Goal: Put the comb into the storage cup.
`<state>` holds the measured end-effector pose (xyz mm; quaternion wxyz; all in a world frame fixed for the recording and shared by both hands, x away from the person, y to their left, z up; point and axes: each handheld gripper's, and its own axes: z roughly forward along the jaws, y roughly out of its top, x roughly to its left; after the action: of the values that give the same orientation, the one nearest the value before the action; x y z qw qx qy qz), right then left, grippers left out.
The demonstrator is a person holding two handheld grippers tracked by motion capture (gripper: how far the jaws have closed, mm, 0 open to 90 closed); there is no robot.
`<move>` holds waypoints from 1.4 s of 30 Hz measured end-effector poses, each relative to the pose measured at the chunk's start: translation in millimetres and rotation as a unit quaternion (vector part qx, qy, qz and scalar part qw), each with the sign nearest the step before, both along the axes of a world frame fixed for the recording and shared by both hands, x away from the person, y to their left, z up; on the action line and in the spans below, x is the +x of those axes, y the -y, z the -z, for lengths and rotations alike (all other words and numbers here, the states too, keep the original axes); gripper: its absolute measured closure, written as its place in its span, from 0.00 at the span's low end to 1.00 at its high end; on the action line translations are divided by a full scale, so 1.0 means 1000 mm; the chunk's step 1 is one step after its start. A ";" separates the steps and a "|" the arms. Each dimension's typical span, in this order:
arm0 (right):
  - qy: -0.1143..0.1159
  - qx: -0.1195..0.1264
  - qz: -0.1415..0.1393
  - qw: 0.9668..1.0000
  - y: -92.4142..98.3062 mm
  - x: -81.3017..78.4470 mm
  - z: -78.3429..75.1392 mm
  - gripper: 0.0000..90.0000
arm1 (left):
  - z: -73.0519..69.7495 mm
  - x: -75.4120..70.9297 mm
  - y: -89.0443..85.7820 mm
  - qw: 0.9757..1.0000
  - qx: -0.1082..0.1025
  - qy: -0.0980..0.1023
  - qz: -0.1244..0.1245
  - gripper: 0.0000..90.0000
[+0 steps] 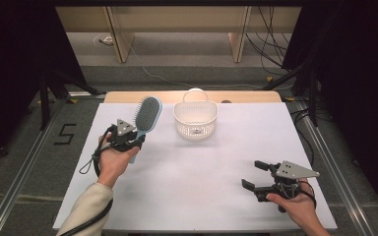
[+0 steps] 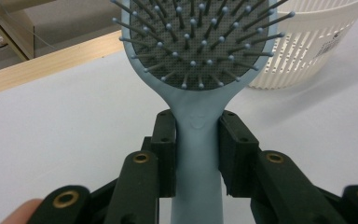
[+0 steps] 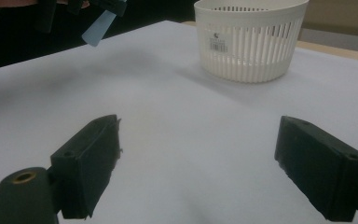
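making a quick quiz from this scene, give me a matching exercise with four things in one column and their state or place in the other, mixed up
Things:
1. light blue plastic paddle hairbrush
2. white slotted plastic basket with a handle
3. left tool
4. right tool

States or places:
A. jaws apart, nothing between them
B. standing at the far middle of the white table sheet
C. clamped at its neck, bristle head pointing away from the hand
D. shut on a handle, held above the left side of the table

Pairs: 1-C, 2-B, 3-D, 4-A
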<state>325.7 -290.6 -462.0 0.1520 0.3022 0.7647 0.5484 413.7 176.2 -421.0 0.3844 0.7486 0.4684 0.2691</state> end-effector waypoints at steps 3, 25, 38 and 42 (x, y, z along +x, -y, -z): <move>0.000 0.000 0.000 1.000 0.000 0.000 0.000 0.17 | -0.001 0.000 0.000 1.000 -0.003 0.006 0.001 0.77; 0.000 -0.001 0.000 1.000 0.000 0.000 0.000 0.16 | -0.003 0.000 0.000 0.999 -0.019 0.025 0.008 0.77; 0.001 -0.003 -0.001 1.000 0.000 0.000 0.000 0.16 | -0.005 -0.001 0.001 0.999 -0.021 0.039 0.015 0.77; 0.001 -0.002 -0.001 1.000 0.000 0.000 0.000 0.16 | -0.005 -0.001 0.001 0.999 -0.023 0.045 0.015 0.77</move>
<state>325.8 -290.4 -462.3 0.1532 0.3001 0.7662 0.5472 412.4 175.1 -415.7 0.4265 0.7333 0.4458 0.2857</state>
